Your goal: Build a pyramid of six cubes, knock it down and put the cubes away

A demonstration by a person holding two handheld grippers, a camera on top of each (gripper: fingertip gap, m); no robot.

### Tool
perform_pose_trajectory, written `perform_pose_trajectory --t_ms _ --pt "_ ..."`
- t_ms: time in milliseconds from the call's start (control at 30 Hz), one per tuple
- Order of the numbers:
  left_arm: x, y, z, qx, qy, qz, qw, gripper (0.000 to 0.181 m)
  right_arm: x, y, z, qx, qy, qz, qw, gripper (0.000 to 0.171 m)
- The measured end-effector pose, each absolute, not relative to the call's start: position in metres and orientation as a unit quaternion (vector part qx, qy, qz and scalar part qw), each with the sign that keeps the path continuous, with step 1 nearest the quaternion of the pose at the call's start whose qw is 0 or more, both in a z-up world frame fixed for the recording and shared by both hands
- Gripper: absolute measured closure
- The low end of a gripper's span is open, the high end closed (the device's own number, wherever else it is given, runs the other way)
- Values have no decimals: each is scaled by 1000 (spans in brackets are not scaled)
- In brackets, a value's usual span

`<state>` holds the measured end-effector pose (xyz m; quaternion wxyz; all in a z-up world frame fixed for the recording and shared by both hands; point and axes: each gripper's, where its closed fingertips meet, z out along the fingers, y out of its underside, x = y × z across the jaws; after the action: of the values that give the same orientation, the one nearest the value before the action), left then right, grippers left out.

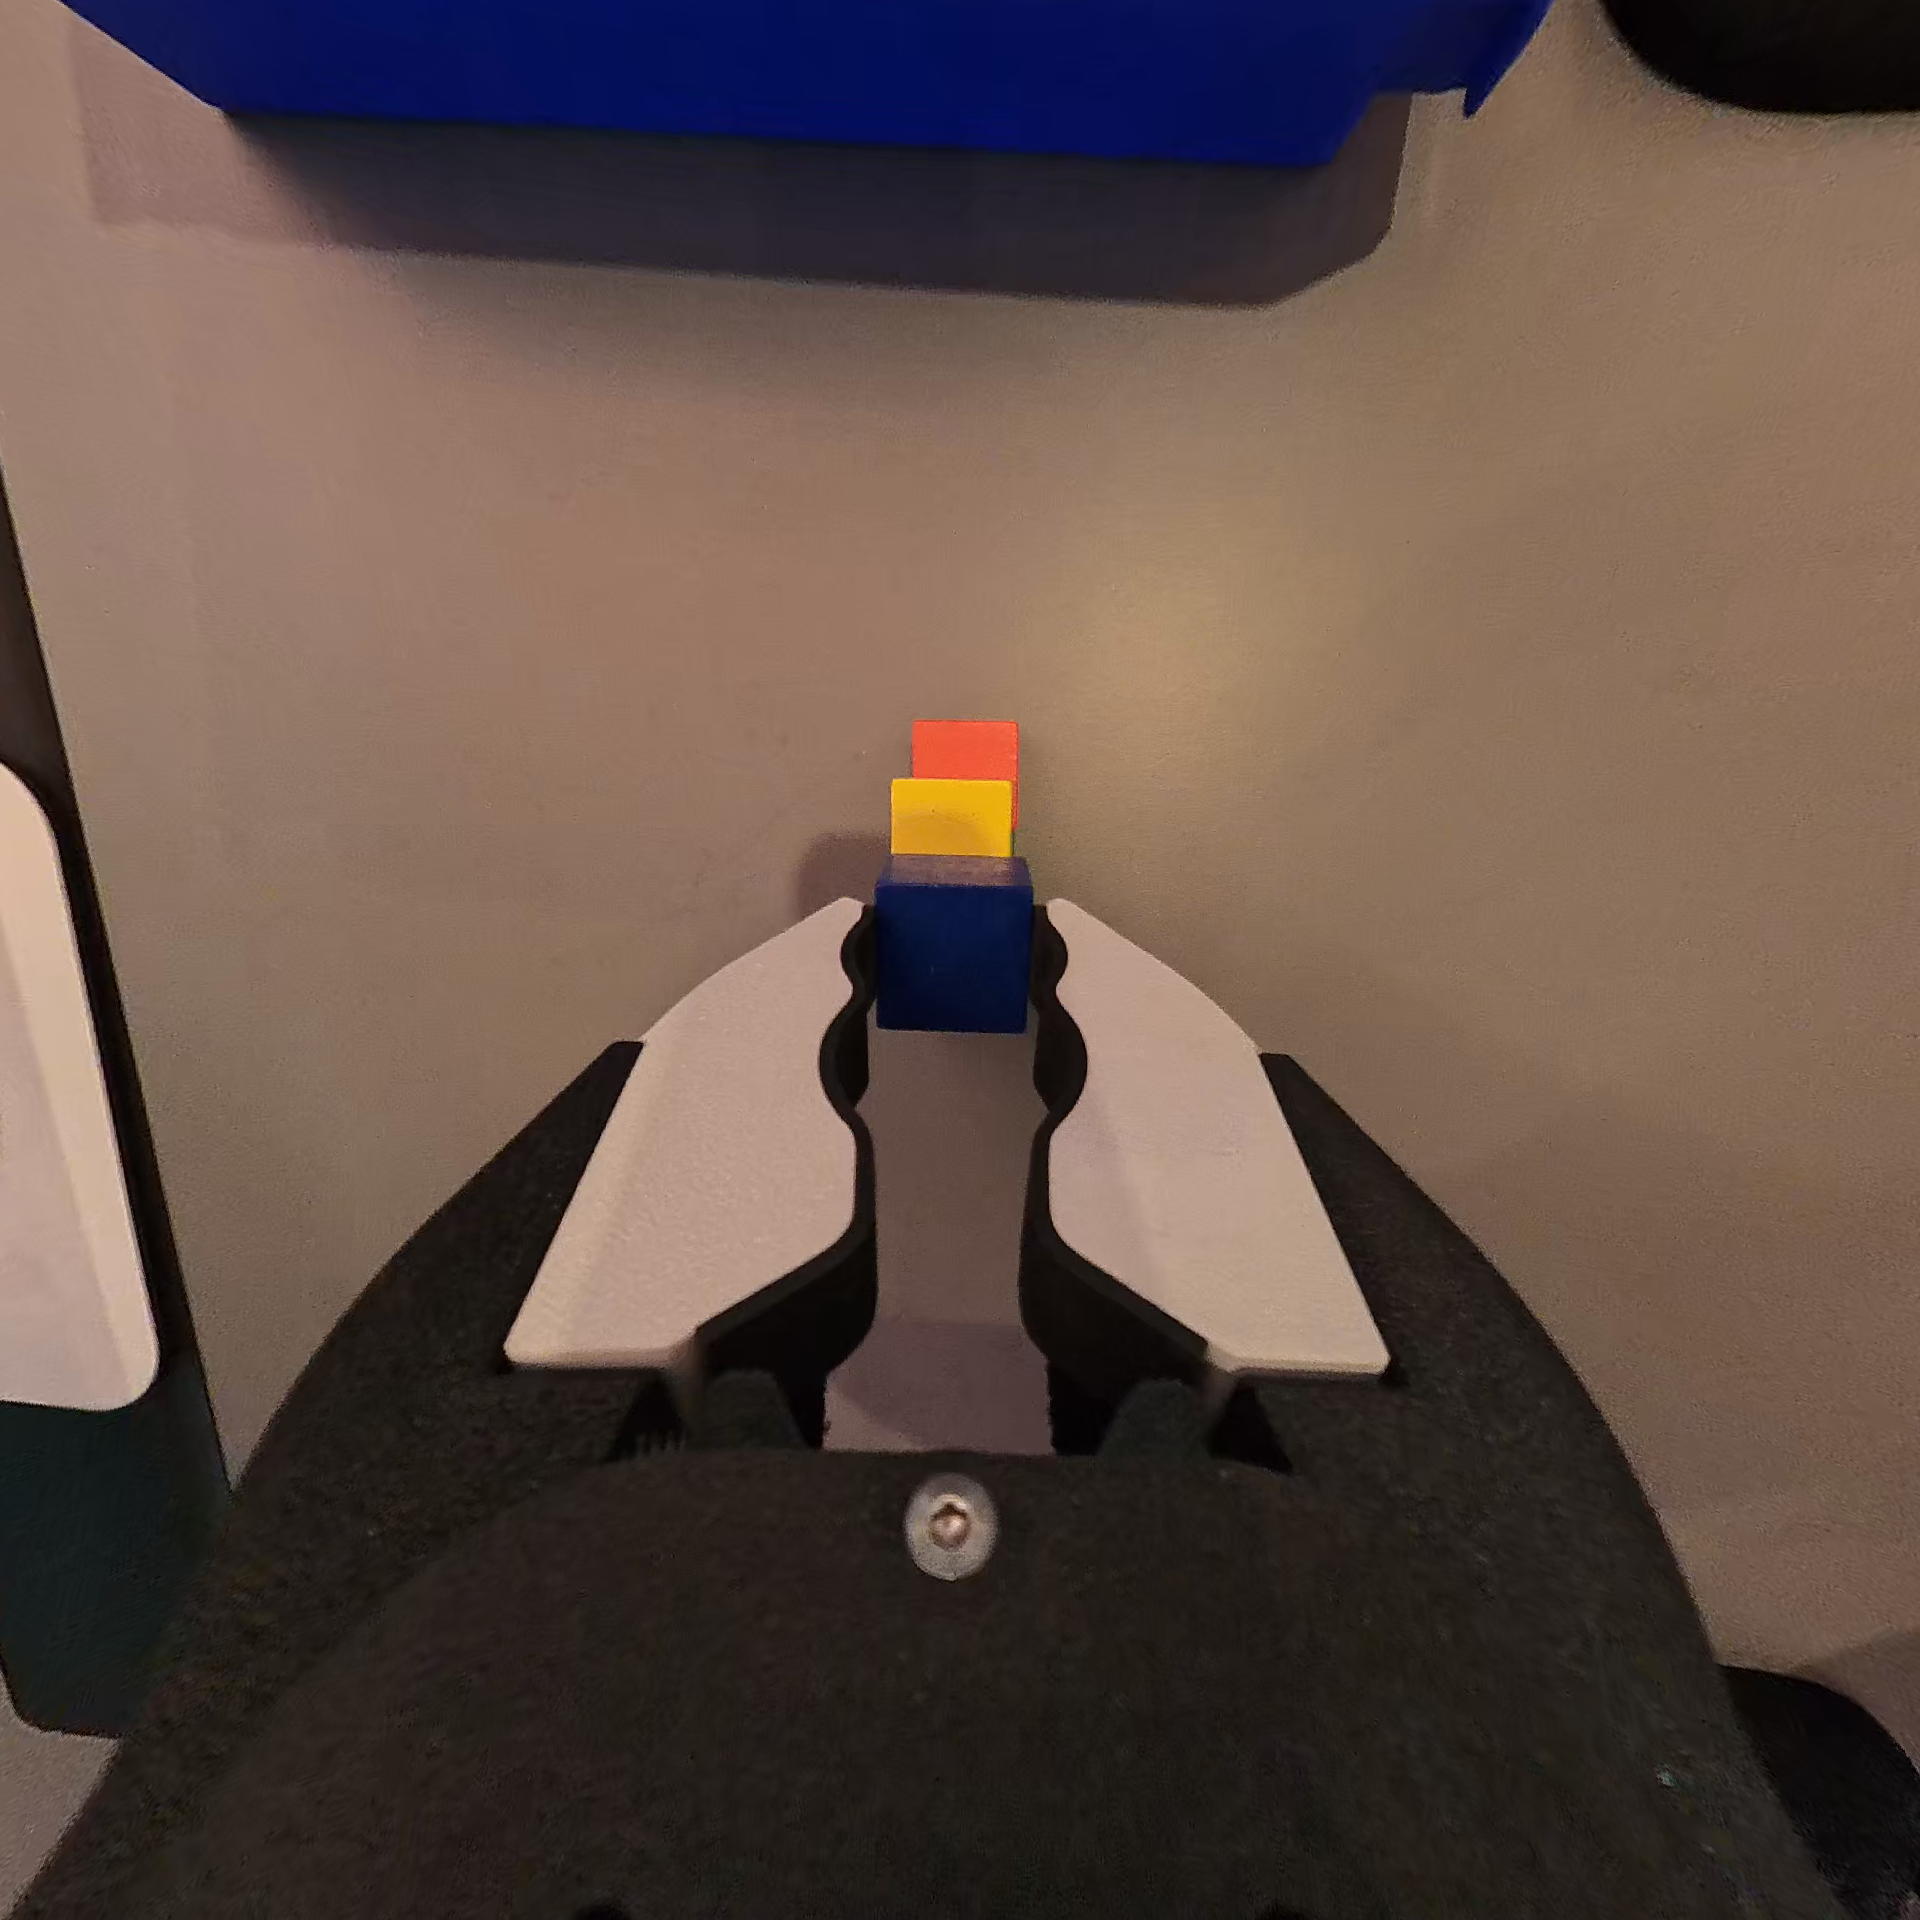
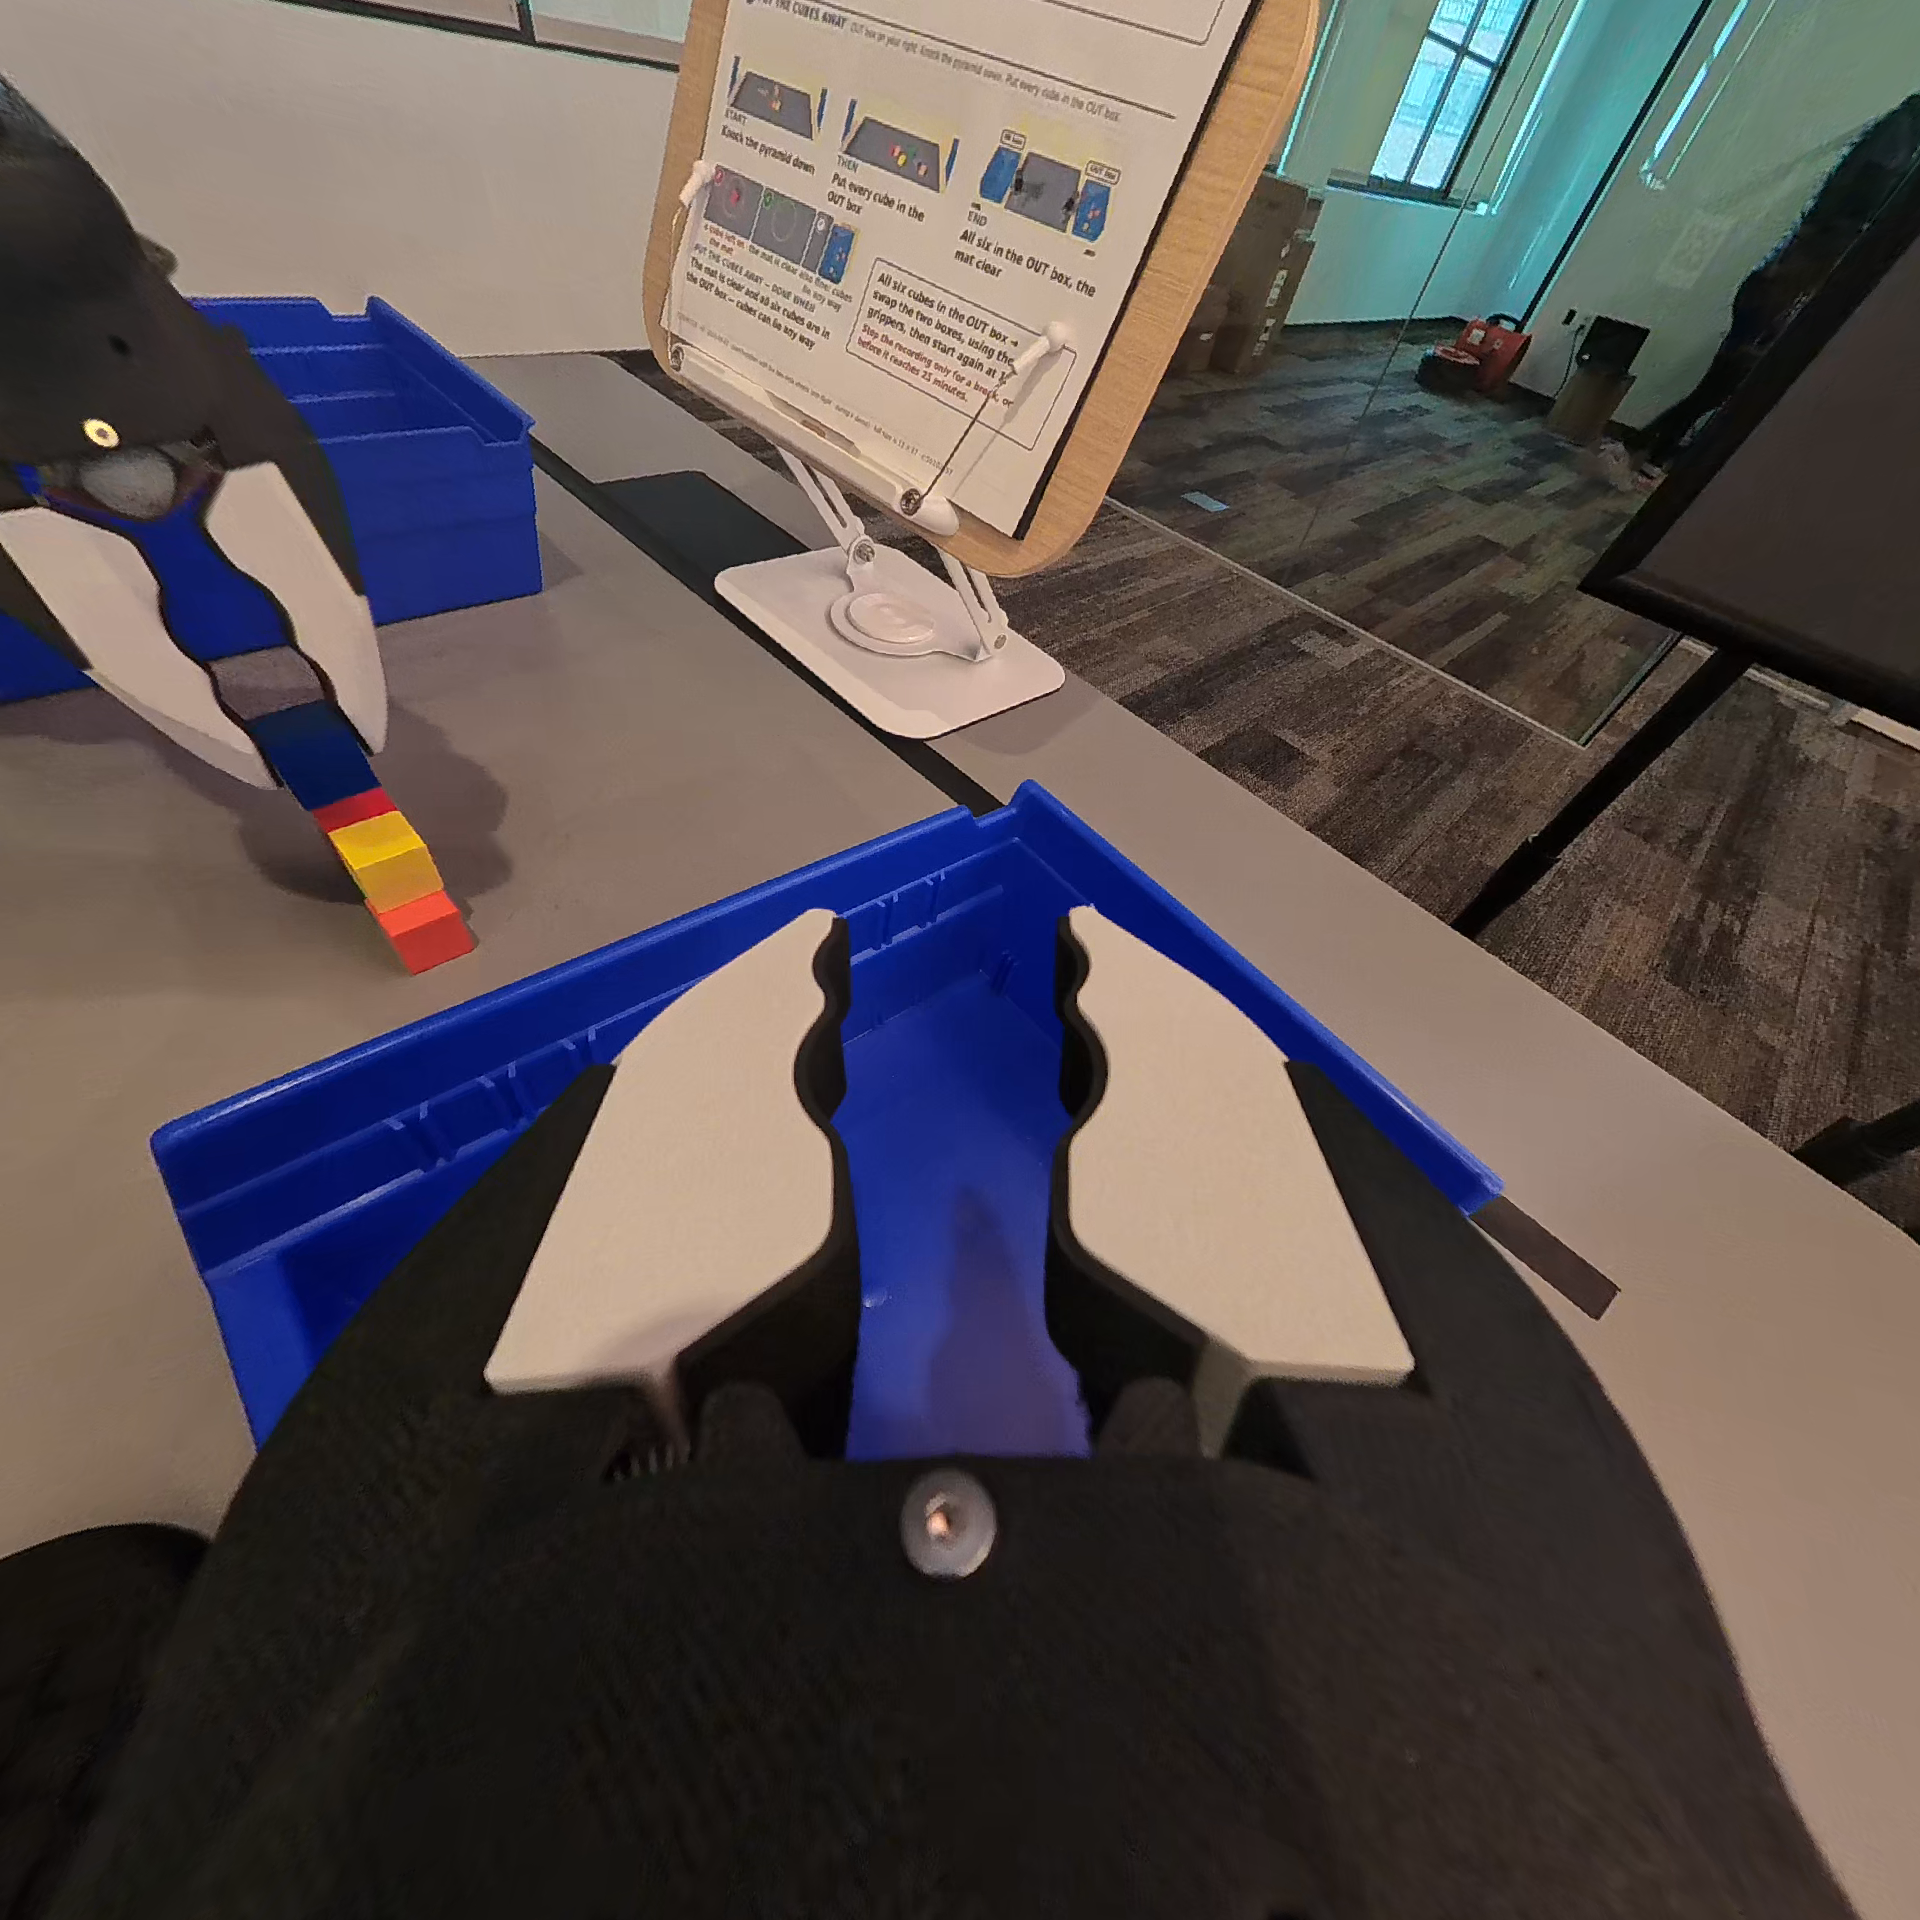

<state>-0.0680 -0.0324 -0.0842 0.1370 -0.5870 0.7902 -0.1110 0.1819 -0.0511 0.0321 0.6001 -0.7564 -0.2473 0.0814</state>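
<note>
The left tongs (image 1: 952, 935) gripped a dark blue wooden cube (image 1: 953, 956) above the grey bench (image 1: 1455, 727) — in line with a yellow cube (image 1: 951, 819) and an orange-red cube (image 1: 966, 750). The right tongs (image 2: 948, 925) hung parted and empty over a blue plastic bin (image 2: 416, 1122).

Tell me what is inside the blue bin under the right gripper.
The blue bin shows only bare blue floor and walls, no cubes. The right gripper hangs open over it, and its body hides the near part of the floor.
</note>
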Motion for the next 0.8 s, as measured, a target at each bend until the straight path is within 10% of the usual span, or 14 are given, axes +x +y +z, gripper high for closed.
perform_pose_trajectory --t_ms 800 --pt "-68 -30 -101 -589 794 -100 111 153 182 -51 29 -759 -249 87 595 132"
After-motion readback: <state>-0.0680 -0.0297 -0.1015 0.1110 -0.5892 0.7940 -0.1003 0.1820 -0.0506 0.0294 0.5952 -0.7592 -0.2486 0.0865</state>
